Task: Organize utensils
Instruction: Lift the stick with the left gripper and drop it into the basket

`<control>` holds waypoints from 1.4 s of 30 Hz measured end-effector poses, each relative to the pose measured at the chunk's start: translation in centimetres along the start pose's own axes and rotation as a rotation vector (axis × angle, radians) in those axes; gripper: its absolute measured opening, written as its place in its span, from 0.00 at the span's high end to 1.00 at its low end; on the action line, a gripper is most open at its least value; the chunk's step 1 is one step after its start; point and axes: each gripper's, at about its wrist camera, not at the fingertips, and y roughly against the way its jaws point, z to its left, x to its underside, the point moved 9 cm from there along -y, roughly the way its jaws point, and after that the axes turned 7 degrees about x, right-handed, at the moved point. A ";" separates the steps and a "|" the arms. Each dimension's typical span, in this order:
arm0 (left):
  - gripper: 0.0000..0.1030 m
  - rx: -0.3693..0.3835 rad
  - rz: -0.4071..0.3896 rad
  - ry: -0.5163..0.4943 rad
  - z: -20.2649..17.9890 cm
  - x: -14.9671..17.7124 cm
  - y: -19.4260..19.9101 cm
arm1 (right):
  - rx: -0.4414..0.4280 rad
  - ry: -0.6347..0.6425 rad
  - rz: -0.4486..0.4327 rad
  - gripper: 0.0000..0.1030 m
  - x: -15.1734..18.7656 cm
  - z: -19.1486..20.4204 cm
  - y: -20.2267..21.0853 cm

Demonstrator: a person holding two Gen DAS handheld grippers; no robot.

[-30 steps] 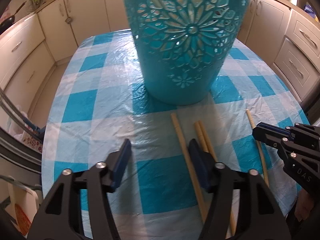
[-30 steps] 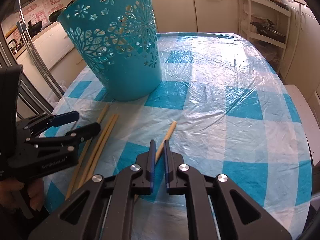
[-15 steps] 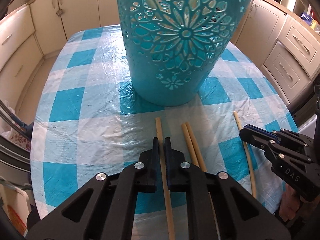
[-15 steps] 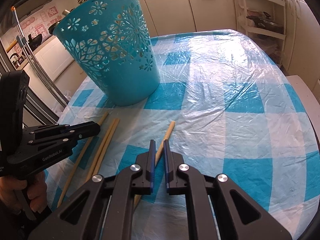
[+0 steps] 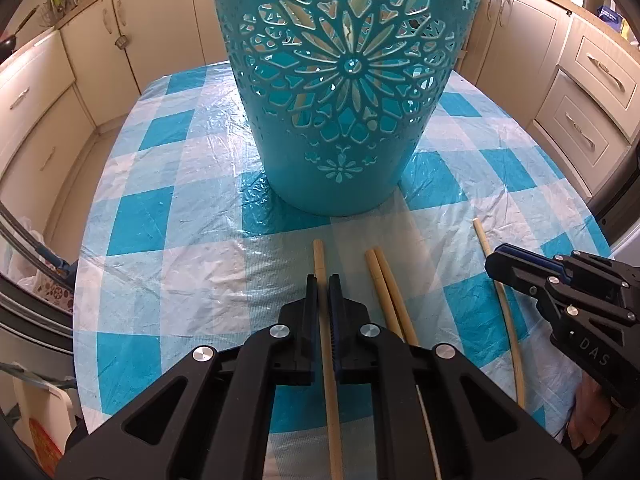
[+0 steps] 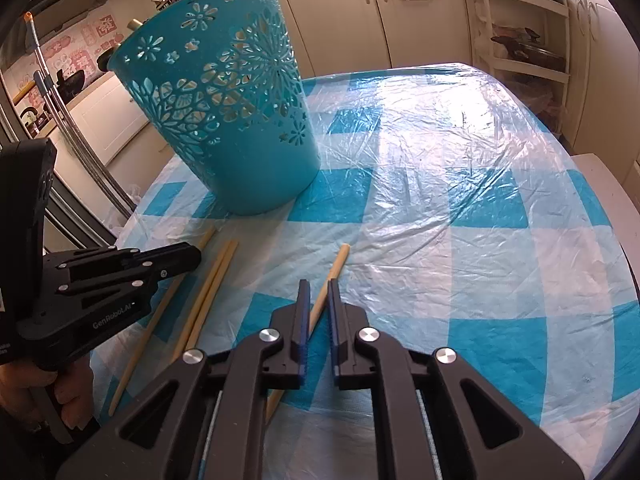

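Observation:
Several bamboo chopsticks lie on the blue-checked table in front of a teal cut-out basket (image 5: 340, 100) (image 6: 240, 140). My left gripper (image 5: 323, 280) (image 6: 196, 254) is shut on the leftmost chopstick (image 5: 320, 256) (image 6: 206, 238), which runs straight between its pads. A loose pair of chopsticks (image 5: 386, 284) (image 6: 218, 272) rests side by side just right of it. My right gripper (image 6: 318, 284) (image 5: 494, 258) has its narrow jaws pinched on the rightmost chopstick (image 6: 338, 262) (image 5: 482, 240), which crosses them at a slant.
The table (image 6: 460, 220) wears a crinkled plastic cover and drops off at its rounded edge on the right. Cream kitchen cabinets (image 5: 592, 92) ring the room. A hand (image 6: 68, 396) holds the left gripper's handle. A utensil handle (image 6: 136, 24) pokes above the basket's rim.
My left gripper's jaws went from wide open to shut on the leftmost chopstick, centring over it. The right gripper has stayed on its chopstick.

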 end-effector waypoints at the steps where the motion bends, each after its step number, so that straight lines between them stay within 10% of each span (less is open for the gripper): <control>1: 0.94 -0.001 -0.001 0.000 0.0 0.1 0.1 | 0.000 0.002 -0.001 0.89 0.0 0.0 0.0; 19: 0.94 0.026 -0.054 0.005 0.0 1.1 2.5 | 0.052 0.090 -0.020 0.74 0.2 1.6 0.0; 42: 0.95 0.403 -0.393 0.069 -2.5 -6.6 18.1 | 0.042 0.089 -0.021 0.70 0.4 2.1 0.2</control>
